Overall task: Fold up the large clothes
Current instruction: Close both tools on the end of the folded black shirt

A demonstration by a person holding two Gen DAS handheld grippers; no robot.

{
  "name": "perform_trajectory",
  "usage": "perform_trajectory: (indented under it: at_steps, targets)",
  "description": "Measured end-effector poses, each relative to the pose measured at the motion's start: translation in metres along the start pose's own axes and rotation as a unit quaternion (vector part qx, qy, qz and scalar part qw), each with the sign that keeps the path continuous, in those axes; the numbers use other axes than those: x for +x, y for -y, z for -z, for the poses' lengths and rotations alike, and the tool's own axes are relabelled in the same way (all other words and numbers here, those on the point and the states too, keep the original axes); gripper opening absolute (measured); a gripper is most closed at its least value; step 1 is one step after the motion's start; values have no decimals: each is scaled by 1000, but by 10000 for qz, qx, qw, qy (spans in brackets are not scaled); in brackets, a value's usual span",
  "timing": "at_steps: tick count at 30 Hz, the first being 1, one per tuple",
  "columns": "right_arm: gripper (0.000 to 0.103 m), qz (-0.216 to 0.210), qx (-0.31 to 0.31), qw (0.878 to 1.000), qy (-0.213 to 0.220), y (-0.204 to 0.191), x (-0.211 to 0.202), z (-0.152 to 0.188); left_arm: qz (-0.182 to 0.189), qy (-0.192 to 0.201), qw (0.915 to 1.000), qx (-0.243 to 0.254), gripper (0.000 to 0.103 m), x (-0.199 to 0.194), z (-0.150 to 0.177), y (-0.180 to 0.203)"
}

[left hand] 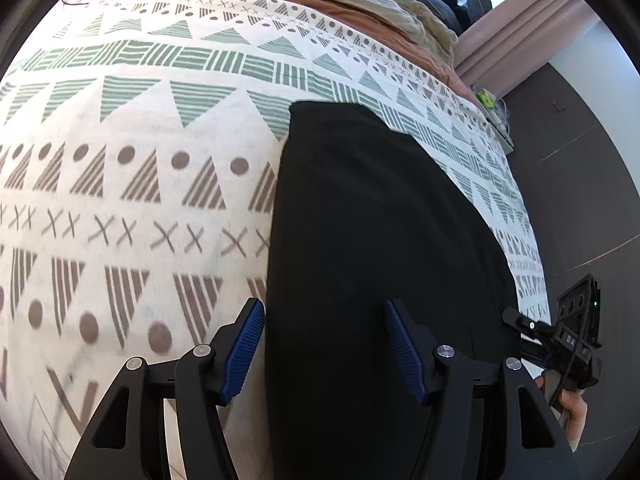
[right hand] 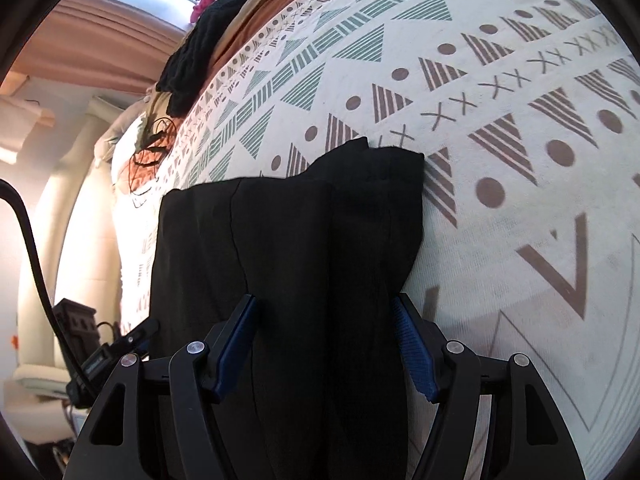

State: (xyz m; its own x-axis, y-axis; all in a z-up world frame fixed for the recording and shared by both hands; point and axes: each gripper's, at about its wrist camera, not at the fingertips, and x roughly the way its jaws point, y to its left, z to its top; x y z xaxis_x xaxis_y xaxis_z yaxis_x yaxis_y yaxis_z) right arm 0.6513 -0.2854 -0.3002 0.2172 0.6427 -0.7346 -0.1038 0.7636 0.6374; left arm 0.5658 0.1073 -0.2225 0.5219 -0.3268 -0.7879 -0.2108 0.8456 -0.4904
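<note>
Black garment (right hand: 288, 248) lay partly folded on the patterned bedspread (left hand: 132, 200), more folds left; left gripper (left hand: 324, 354) and right gripper (right hand: 326, 350) both gaped over it, gripping nothing.

White letters "DA" on right gripper (left hand: 570, 340); nothing else legible.

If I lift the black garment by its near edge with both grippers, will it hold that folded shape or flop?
Probably flop: the black garment lies in soft overlapping layers with an uneven far corner, so it looks limp. The layers may slide apart. It should drag rather than glide on the patterned bedspread, cloth on cloth.
</note>
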Motion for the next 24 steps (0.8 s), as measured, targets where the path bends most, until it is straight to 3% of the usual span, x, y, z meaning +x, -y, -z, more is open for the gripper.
perform_trajectory:
  at_steps: [8,10,14,18,19,20,24]
  targets:
    - [68,-49,127,9999,-30,11,-9,1,77,8,10000,-46,63,1,-2,-8]
    - [68,-16,187,9998,80,16,-15,3,169,-8,9998,-48,55,2,-2,-8]
    - [42,-164,308,9990,266,21,-21,4,119,36,9999,13,53,2,-1,-6]
    - [43,-211,232,9991,272,18,-19,3,119,104,9998,117,46,0,1,1]
    - [36,-236,194,9992,277,16,-18,4,132,124,9997,146,46,0,1,3]
    - [22,-248,149,9992,290,15,-17,4,132,132,9997,171,46,0,1,4]
    - [16,-105,109,9990,420,11,-19,4,93,134,9997,176,46,0,0,5]
